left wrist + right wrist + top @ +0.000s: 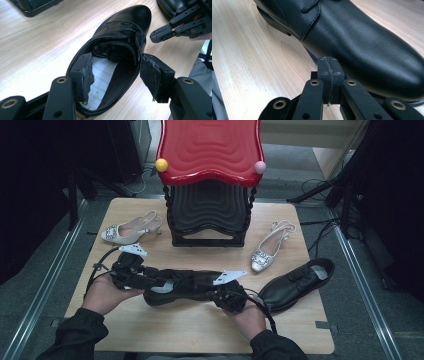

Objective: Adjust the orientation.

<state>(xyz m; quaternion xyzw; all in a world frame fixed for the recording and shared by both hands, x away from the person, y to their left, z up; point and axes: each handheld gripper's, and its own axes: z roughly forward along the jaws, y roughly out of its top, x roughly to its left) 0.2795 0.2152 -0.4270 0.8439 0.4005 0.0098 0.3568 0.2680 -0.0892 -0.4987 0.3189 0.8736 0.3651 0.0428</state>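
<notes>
R claw (329,75) at toe, blk shoe (182,287) lengthwise L-R

On the table (200,330) a shelf rack (210,180) stands at the far middle. Left of it lies a heeled shoe (131,229); right of it lies another heeled shoe (270,249). Nearer the person, a lace-up shoe (185,287) lies across the middle, with the left gripper (150,281) at its open heel end and the right gripper (231,299) at its toe. A second lace-up shoe (297,282) lies just right of it, in front of the right heeled shoe.
</notes>
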